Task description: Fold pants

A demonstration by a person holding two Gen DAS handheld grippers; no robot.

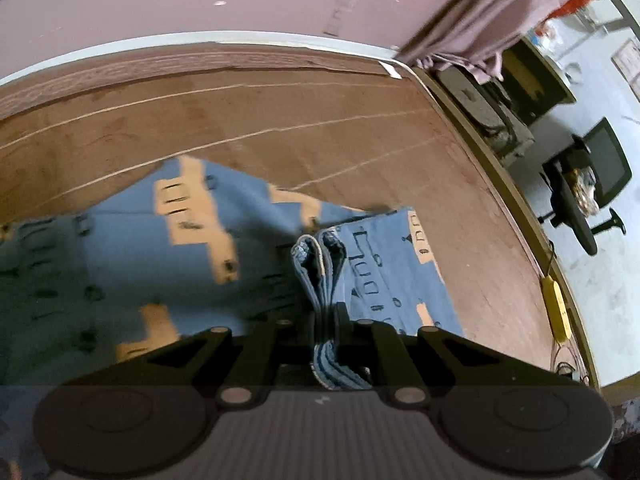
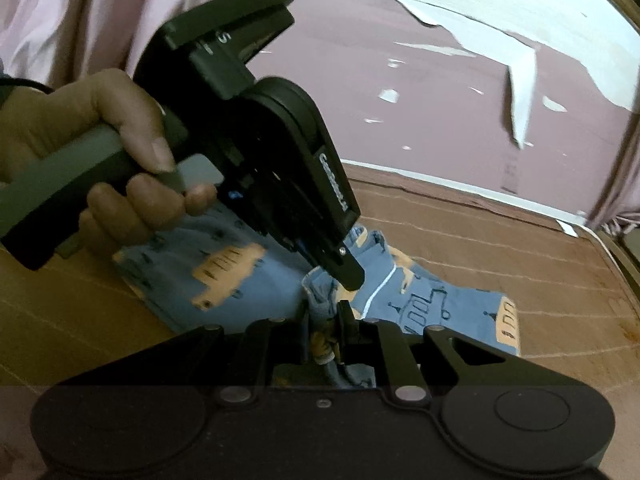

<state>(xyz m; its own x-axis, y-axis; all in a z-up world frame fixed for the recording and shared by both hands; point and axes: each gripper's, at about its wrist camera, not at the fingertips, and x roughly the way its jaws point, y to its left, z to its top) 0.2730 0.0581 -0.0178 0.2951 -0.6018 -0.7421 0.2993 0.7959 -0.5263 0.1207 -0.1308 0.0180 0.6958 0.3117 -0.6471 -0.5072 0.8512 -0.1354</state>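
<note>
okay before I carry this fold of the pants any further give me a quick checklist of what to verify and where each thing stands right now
1. Left gripper clamped on the pants: ok, bunched layers sit between its fingers.
2. Right gripper clamped on the fabric: ok, cloth is pinched in its jaws.
3. Both grips close together on the same edge: ok, the left gripper's tip shows just above the right one in the right wrist view.
4. Wooden table ahead bare for laying down: ok.
5. Layers aligned under the fold: cannot tell, the grippers hide them.
6. Yellow object at the table's edge clear of the cloth: ok.
</note>
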